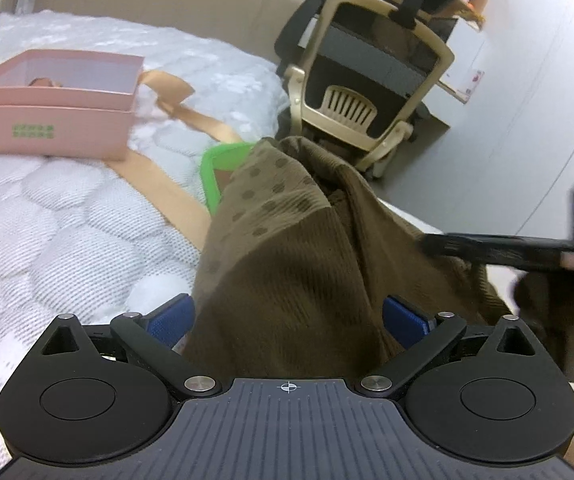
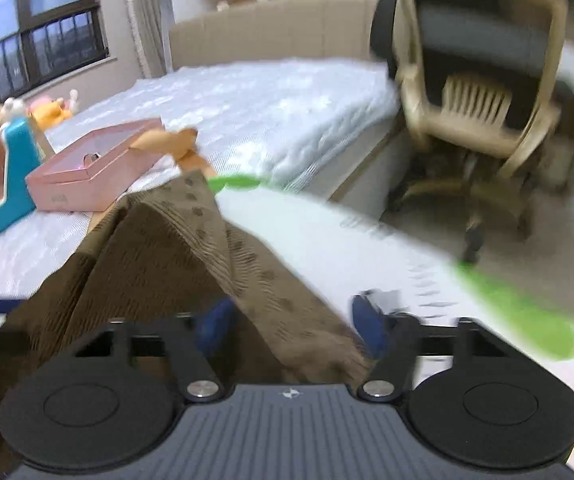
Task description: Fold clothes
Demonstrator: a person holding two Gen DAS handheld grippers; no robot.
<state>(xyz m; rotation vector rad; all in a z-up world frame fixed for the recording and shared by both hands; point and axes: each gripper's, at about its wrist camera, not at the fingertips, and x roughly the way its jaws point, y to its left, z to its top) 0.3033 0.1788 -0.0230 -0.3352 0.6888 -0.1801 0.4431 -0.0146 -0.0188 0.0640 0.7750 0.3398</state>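
Note:
A brown ribbed garment (image 1: 287,248) with a dotted panel rises in a tent-like heap on the white bed. My left gripper (image 1: 287,316) stands open, its blue pads wide apart with the cloth lying between them. One black finger (image 1: 487,246) of the right gripper reaches onto the cloth from the right. In the blurred right wrist view the same garment (image 2: 159,264) slopes across my right gripper (image 2: 291,320), whose pads also stand apart. A white board with a green edge (image 2: 327,232) lies under the cloth, and its green rim (image 1: 211,176) shows beside the heap.
A pink open box (image 1: 47,120) (image 2: 87,176) with a tan ribbon (image 1: 191,116) sits on the quilted mattress (image 1: 67,220) to the left. A teal box (image 2: 15,176) and plush toys stand beyond it. A beige office chair (image 1: 367,80) (image 2: 479,92) stands off the bed's right edge.

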